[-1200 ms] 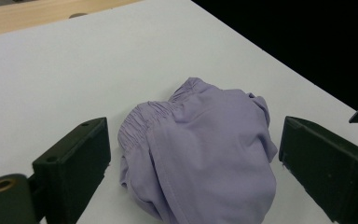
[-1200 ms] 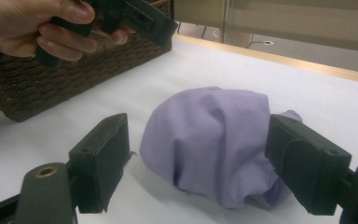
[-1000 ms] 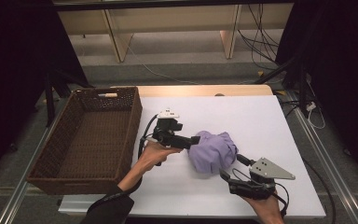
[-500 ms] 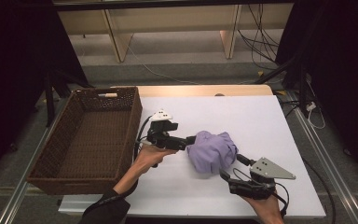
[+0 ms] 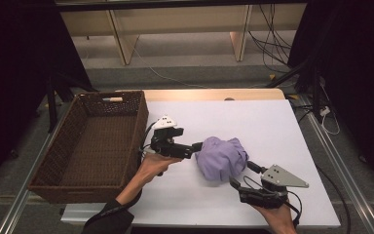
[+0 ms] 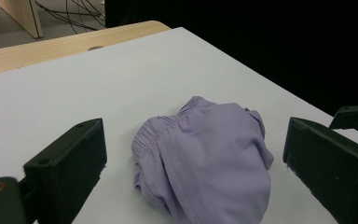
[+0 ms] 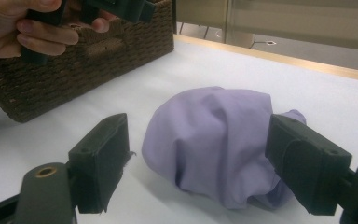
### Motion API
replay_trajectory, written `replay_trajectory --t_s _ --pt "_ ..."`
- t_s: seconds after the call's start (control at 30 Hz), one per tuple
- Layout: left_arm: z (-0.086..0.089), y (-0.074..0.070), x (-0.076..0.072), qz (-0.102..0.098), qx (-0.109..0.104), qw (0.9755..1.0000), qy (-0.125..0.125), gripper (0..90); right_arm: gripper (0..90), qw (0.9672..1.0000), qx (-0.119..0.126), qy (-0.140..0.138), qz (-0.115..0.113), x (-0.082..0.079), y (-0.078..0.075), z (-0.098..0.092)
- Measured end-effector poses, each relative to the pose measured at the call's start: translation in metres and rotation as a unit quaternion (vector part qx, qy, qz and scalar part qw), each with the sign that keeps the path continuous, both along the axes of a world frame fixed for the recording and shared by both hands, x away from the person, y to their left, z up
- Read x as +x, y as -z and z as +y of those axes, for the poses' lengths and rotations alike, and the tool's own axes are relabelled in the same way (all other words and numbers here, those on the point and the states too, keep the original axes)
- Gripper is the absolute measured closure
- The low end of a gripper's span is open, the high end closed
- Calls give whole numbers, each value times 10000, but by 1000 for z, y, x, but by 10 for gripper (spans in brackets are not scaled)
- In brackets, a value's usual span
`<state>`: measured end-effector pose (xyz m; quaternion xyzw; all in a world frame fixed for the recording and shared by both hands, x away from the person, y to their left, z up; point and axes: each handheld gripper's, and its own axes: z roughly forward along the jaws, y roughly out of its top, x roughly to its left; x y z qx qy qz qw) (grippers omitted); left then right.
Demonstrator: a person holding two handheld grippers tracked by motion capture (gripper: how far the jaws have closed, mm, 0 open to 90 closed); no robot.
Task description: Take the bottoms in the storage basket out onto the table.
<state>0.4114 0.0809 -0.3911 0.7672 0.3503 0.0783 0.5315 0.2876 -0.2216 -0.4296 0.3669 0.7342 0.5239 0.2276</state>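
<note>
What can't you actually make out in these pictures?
- What sort of garment the bunched purple cloth is: its folds hide its shape in every view.
- The pale object at the basket's far rim, high view: too small to identify.
- The right tongs' holder, high view: cut off by the bottom edge.

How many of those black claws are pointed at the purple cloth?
2. The left claw is at the purple cloth's left edge; the right claw is at its near right side. Both are open, neither gripping it.

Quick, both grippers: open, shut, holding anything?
Left gripper: open, jaws spread either side of the purple cloth, holding nothing.
Right gripper: open, jaws spread toward the same cloth, holding nothing.
</note>
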Motion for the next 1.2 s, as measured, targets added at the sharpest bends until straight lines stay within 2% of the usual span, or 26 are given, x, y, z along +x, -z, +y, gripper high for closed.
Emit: replay_trajectory --t_s 0.3,0.47,1.2 --pt "2 1 -4 -63 -59 10000 38 41 227 10000 16 -4 1 0 0 1" --pt "4 1 -6 -167 -141 9997 53 30 226 10000 25 0 0 0 0 0" --pt "16 3 -17 -404 -283 9988 -72 27 225 10000 49 1 -12 0 0 -3"
